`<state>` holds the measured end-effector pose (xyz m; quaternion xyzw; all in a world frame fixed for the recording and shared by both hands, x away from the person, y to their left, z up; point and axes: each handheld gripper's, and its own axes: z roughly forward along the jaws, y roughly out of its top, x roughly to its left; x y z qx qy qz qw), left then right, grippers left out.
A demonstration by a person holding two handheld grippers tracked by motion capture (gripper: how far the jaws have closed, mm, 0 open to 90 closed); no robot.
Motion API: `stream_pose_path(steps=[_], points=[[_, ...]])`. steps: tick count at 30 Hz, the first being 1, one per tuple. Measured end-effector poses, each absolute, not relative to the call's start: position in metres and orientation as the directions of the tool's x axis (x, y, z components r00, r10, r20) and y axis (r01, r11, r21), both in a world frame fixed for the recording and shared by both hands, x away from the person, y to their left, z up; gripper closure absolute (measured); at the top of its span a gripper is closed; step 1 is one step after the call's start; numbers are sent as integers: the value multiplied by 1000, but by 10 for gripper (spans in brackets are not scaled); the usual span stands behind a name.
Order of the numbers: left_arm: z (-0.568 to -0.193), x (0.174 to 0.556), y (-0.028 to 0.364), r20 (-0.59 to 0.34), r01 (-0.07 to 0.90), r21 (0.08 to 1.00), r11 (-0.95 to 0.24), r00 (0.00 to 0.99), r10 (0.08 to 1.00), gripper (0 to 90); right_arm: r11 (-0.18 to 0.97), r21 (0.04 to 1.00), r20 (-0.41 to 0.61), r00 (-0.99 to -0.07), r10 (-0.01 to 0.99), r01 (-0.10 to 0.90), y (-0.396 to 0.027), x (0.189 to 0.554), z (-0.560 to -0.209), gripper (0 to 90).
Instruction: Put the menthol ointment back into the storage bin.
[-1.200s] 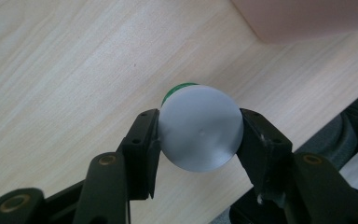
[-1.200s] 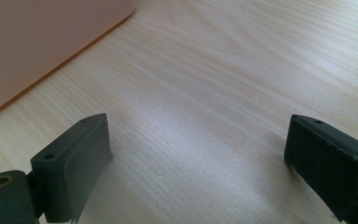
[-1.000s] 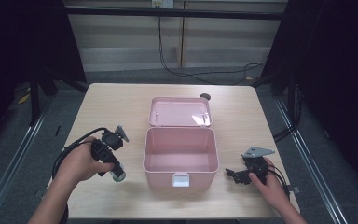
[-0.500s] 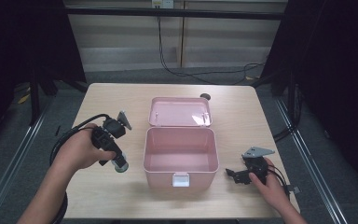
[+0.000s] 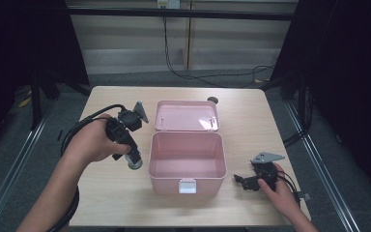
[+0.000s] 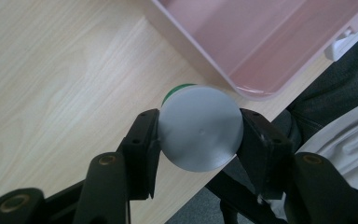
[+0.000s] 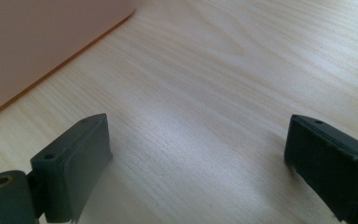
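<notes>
A pink box (image 5: 186,166) stands open in the middle of the table, its lid (image 5: 186,116) laid back behind it. Just left of the box, above the table, my left gripper (image 5: 134,159) is shut on a small grey-capped, green-bodied cylinder (image 6: 199,127); its round grey end faces the camera in the left gripper view, with the box's rim (image 6: 223,74) beyond. My right gripper (image 5: 241,181) rests on the table right of the box, jaws wide apart with bare wood between them. The box wall (image 7: 37,46) shows at upper left in the right gripper view.
A small dark round object (image 5: 212,100) lies behind the lid near the table's far edge. The wooden table (image 5: 111,193) has bare surface left and right of the box. The left gripper's cable (image 5: 84,123) loops over the table's left side.
My left gripper has risen off the table and shifted forward and toward the box, carrying the cylinder. The right gripper has stayed still.
</notes>
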<state>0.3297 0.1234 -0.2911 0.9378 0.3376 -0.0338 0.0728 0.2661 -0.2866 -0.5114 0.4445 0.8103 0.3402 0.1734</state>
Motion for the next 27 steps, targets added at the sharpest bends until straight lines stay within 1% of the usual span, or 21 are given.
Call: stream_pose_path(steps=[13,27], points=[[-271,338,88,-109,606,124,-786,795,596,505,375,704,21,-545,838,603,-287,266,-511,66],[-283,349,43,-129,623,132,-771,782,609,504,375,704,21,-545,838,603,-287,266,-511,66]])
